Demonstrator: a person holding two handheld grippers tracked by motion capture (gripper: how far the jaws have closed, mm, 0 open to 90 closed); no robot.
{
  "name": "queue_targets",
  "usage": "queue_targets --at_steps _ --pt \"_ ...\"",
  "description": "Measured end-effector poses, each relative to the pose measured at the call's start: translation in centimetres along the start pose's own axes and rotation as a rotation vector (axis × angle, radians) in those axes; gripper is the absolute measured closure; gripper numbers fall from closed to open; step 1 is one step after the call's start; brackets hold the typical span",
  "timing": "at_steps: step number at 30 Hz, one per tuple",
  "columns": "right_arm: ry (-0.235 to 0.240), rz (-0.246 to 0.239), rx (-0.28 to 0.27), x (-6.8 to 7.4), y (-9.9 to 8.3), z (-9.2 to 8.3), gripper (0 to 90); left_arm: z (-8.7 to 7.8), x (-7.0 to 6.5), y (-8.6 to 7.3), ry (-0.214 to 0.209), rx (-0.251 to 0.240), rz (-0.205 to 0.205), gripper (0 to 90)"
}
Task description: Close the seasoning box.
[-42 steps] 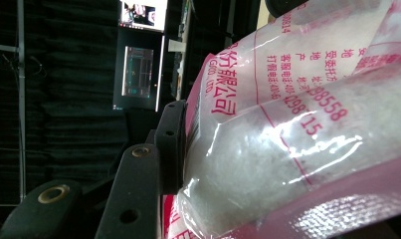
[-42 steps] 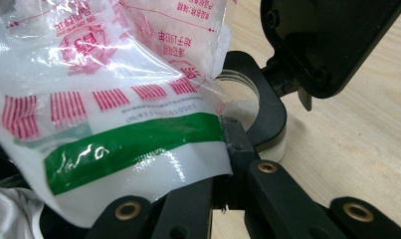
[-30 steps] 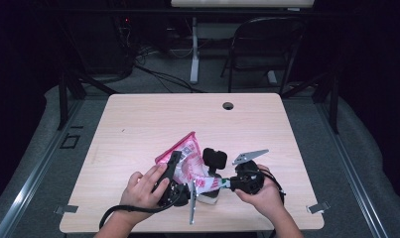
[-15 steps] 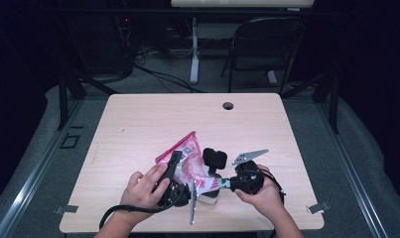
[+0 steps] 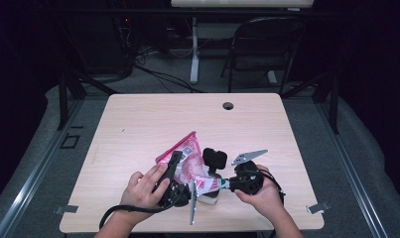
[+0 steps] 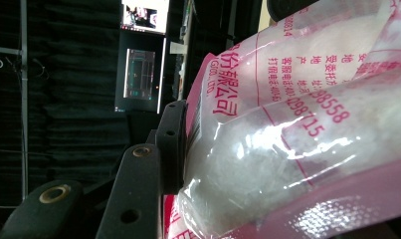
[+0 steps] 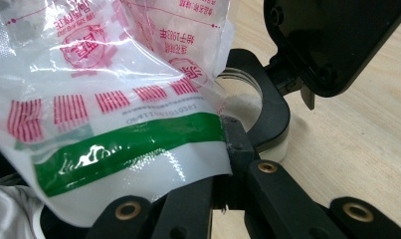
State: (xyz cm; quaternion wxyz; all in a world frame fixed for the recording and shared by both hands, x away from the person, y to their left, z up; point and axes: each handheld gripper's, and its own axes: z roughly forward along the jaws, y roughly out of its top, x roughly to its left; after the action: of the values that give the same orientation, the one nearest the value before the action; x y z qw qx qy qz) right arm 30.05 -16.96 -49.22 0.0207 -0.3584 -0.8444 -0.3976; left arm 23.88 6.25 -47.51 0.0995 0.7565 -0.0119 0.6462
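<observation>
**Tongs tipping a pink bag over a lidded jar**

Tongs on the left (image 5: 173, 166) are gripping the fat body of the pink-printed plastic bag (image 5: 185, 161), their jaws partly apart with the bag's bulk squeezed between them; in the left gripper view one black jaw is pressing flat against the clear film and the white grains (image 6: 267, 164) behind it. Tongs on the right (image 5: 226, 184) are pinching the bag's lower corner, jaws together on the thin film by the green stripe (image 7: 138, 144). Held this way, the left pair seems to be carrying the weight and tilt while the right pair is steering the corner as a spout.

Just beyond the right tongs, a clear round jar (image 7: 267, 144) with a black rim is standing on the desk (image 5: 138, 119), its black flip lid (image 5: 215, 158) raised above it. The bag's corner is hanging directly over the jar's mouth, so pouring looks to be the step in hand; white grains are already lying inside the jar.

Counting: two tongs, one bag, one jar with one lid. Beyond the far edge of the desk, one folding chair (image 5: 264, 44) is standing on the floor.
</observation>
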Motion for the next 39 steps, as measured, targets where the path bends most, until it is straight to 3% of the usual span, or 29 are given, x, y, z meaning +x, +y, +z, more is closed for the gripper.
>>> queue_targets --at_steps 39 --pt "0.014 -0.005 0.021 0.18 0.02 0.42 90.0 0.04 0.08 -0.04 -0.002 -0.004 -0.001 64.8"
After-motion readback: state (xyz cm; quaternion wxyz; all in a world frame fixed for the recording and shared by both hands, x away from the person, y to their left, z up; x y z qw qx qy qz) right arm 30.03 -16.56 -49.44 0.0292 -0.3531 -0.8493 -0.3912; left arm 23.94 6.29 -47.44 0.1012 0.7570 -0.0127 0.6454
